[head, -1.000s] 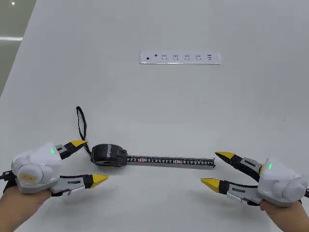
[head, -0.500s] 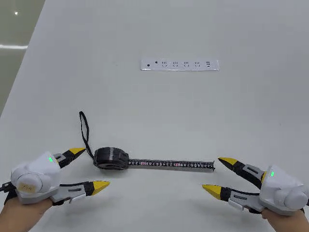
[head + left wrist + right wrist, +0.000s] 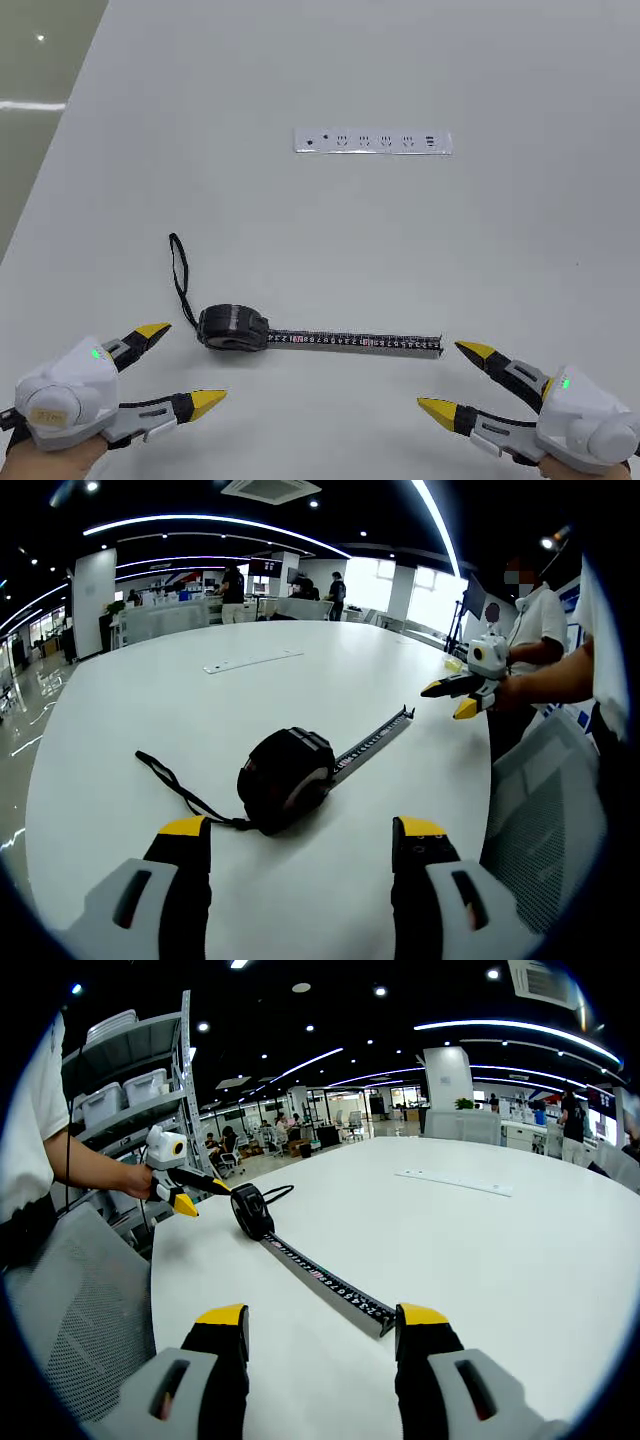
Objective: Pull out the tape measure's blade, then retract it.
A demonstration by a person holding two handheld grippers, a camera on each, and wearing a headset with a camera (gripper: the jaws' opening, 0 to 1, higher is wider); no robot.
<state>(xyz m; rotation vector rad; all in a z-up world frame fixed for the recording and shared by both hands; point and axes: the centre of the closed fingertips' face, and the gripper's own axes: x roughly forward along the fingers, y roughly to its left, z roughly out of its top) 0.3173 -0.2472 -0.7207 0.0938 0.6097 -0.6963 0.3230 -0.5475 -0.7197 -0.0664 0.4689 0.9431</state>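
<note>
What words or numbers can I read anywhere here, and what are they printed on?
Tape measure blade: scale numerals, too small to read.
Power strip: socket markings, no legible text.
Label on the left gripper: blurred, unreadable.
Nothing here can be quoted as it reads.

Bright, even light washed the table (image 3: 480, 250); shadows were faint. Ceiling strips (image 3: 220, 520) glared at 12 o'clock; fisheye edges bowed.
</note>
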